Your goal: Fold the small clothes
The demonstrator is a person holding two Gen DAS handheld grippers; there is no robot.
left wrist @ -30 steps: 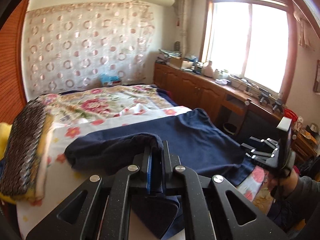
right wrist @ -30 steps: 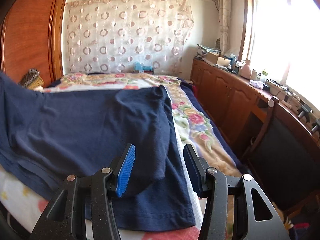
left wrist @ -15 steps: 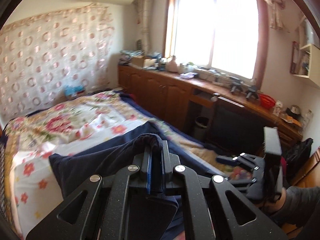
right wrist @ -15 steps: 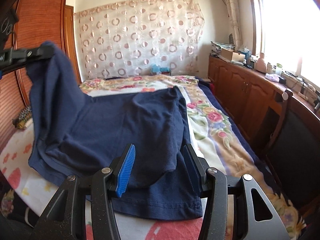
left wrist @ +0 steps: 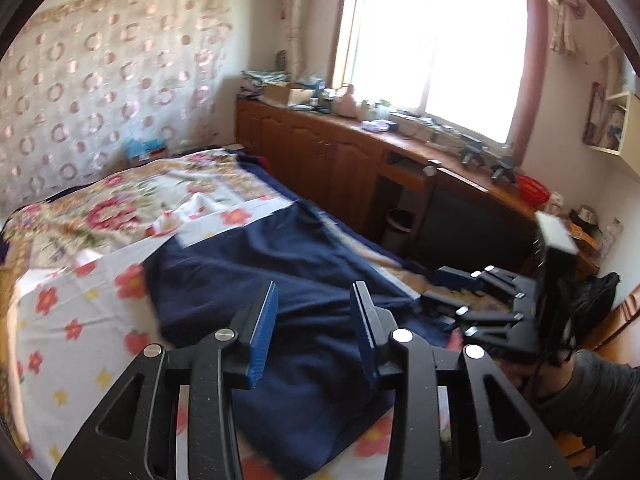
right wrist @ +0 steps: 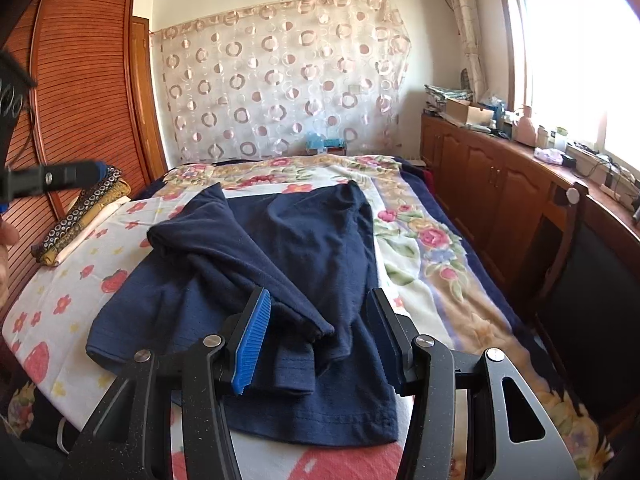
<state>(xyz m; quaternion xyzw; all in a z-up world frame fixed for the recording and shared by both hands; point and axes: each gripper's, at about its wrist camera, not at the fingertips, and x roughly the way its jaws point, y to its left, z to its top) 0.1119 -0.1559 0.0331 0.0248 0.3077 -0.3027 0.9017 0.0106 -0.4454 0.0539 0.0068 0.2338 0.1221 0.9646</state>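
A navy T-shirt (right wrist: 304, 240) lies flat on the floral bed sheet (right wrist: 420, 248). One side of it is folded over across the body, with the sleeve end lying near the hem. My left gripper (left wrist: 315, 292) hovers above the shirt (left wrist: 280, 264). Its jaws are opening, and nothing is between them. In the right wrist view one of its fingers (right wrist: 60, 176) shows at the far left, well above the cloth. My right gripper (right wrist: 319, 296) stands open just over the shirt's near hem without pressing on it. The left wrist view shows it (left wrist: 436, 288) at the bed's right edge.
A stack of folded patterned cloths (right wrist: 80, 220) lies at the bed's left side by a wooden wardrobe (right wrist: 80, 100). Wooden cabinets (right wrist: 500, 184) with clutter on top run under the window on the right. A dark chair (right wrist: 580, 272) stands close to the bed.
The left gripper, shut on a fold of the shirt, carried it across to the right. It then opened, and the fold now lies on the shirt. The right gripper stayed open and barely moved.
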